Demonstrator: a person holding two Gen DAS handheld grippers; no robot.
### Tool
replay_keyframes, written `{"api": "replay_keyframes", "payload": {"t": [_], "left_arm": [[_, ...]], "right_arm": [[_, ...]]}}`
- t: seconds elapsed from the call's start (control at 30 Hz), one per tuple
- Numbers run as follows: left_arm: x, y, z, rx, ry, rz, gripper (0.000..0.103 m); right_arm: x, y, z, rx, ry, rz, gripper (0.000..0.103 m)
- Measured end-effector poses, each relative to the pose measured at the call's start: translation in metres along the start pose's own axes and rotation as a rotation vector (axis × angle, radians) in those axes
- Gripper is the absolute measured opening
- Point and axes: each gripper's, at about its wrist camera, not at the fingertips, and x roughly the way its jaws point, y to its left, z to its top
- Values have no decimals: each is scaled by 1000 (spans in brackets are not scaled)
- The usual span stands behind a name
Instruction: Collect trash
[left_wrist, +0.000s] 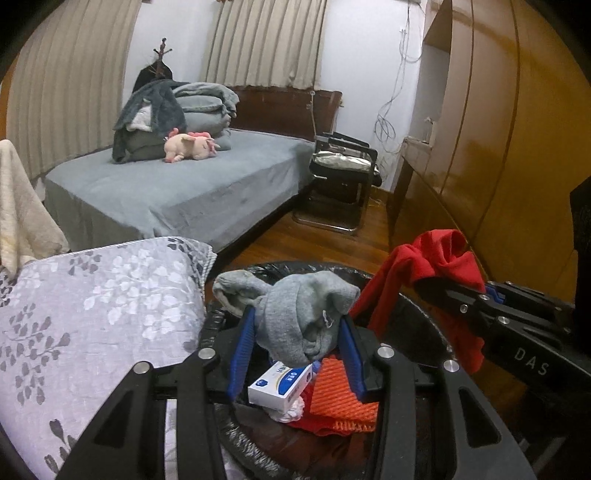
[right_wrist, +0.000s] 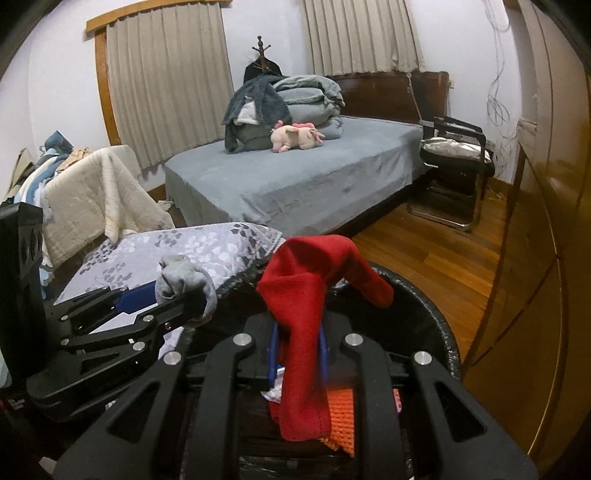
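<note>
My left gripper (left_wrist: 297, 332) is shut on a grey sock (left_wrist: 295, 314) and holds it over a bin lined with a black bag (left_wrist: 417, 317). My right gripper (right_wrist: 298, 350) is shut on a red cloth (right_wrist: 306, 314), also above the bin (right_wrist: 436, 317). In the bin lie a white and blue box (left_wrist: 279, 386), an orange ribbed cloth (left_wrist: 341, 398) and white crumpled paper (left_wrist: 291, 410). The right gripper with the red cloth (left_wrist: 428, 266) shows at the right of the left wrist view. The left gripper with the grey sock (right_wrist: 181, 280) shows at the left of the right wrist view.
A surface with a grey floral cover (left_wrist: 92, 314) stands left of the bin. A bed (left_wrist: 177, 188) with folded blankets and a pink plush toy (left_wrist: 192, 146) is behind. A black chair (left_wrist: 343, 177) and a wooden wardrobe (left_wrist: 498, 147) stand at the right. A cream blanket (right_wrist: 96, 195) hangs at the left.
</note>
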Motion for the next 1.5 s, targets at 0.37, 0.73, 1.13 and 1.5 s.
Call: {"api": "replay_keyframes", "payload": {"t": [0.37,0.73,1.13,1.5], "left_arm": [[34,-1,0,0,76,-42,68],[0,19,-1,-28,39,3,90],[-64,34,-2,-61,-2,95,97],[-110,31,-7,-83,-28,154,97]], "right_arm": [[29,-21,-17,10,107,-47,56],[6,-20,-28,14,95,-70,91],[-49,18,-12,-14,14,-4,96],[-78,44,-3,-24,-21,19,96]]}}
